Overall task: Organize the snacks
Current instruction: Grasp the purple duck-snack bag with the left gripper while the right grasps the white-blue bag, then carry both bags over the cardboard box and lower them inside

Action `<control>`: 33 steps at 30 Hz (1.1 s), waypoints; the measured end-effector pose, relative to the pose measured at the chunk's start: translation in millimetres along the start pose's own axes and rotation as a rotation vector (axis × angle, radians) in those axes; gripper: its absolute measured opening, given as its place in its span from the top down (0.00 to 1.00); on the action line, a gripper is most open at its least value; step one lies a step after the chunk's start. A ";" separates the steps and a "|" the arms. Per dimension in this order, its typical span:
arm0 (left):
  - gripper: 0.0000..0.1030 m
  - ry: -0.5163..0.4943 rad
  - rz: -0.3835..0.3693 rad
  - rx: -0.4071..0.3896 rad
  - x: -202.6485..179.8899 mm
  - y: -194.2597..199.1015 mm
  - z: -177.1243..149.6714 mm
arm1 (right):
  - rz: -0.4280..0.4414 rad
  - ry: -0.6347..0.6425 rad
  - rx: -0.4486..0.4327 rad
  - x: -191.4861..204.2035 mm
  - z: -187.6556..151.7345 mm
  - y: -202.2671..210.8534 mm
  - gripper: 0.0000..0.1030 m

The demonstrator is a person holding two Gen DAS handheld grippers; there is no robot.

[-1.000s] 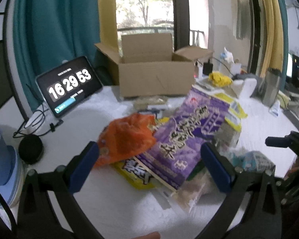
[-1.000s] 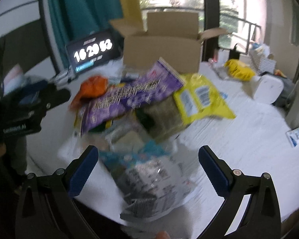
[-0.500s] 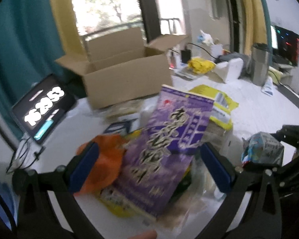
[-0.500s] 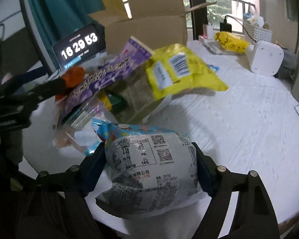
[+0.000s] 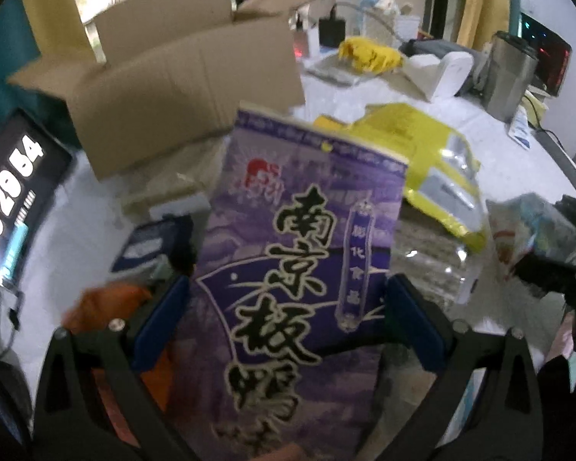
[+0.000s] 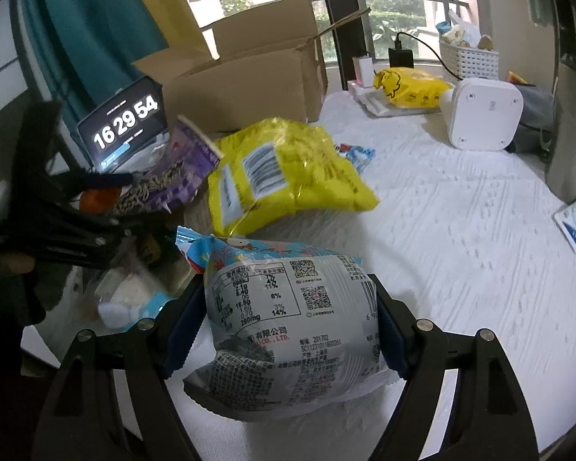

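The right wrist view shows what the left wrist view barely catches: the right hand-held gripper (image 6: 290,330) clamped on a puffy silver snack bag (image 6: 288,330), its blue pads pressing both sides. The bag's back faces up, printed with a nutrition table, two QR codes, a barcode and "CO., LTD." Its far end is pale blue with cartoon art. It sits at the near edge of the white worktop (image 6: 460,238). In the left wrist view the same bag appears only as a blurred shape at the right edge.

The left wrist view fills with a purple snack packet (image 5: 307,269) bearing large black Chinese characters outlined in cream and a small red logo. It lies between the blue pads of the left hand-held gripper (image 5: 286,322), which stand wide on either side; whether they press it I cannot tell. An orange packet (image 5: 107,307) lies under the left pad.

Both views show a yellow snack bag (image 6: 288,176) beside the purple one — its white barcode label is readable only from the right — and behind the pile an open cardboard box (image 6: 245,84). A tablet clock (image 6: 124,121) reads "16 29 54". Only the right view shows a white basket (image 6: 468,59) by the window.
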State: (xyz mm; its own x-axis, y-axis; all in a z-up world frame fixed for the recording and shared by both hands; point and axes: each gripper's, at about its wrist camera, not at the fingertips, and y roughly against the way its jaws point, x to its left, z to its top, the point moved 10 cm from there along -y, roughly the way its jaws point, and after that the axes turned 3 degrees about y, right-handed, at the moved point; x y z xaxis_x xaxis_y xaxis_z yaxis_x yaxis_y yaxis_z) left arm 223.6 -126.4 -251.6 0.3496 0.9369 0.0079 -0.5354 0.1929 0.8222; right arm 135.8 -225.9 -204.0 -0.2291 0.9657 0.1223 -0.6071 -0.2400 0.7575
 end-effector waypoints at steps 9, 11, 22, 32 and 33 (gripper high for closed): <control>0.38 0.033 -0.011 -0.022 12.8 1.9 2.5 | -0.008 0.018 -0.028 -3.5 26.1 -0.4 0.21; 0.45 0.052 -0.023 -0.032 14.6 7.3 4.0 | -0.015 0.020 -0.036 -4.7 32.9 0.6 0.21; 0.50 0.084 -0.034 -0.172 28.0 58.9 30.2 | -0.029 0.064 -0.115 2.0 76.8 14.1 0.21; 0.50 0.165 -0.096 -0.314 52.2 104.3 81.6 | -0.026 0.145 -0.184 19.6 128.0 15.7 0.21; 0.50 0.174 -0.103 -0.322 54.5 106.0 85.0 | -0.027 0.158 -0.193 21.6 135.7 14.8 0.21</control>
State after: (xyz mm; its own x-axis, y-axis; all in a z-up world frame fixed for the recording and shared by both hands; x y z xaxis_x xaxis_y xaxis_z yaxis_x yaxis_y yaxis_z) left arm 251.2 -79.6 -115.6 0.2931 0.9379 -0.1856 -0.7280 0.3448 0.5925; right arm 225.0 -195.1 -103.1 -0.3176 0.9482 -0.0093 -0.7450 -0.2435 0.6210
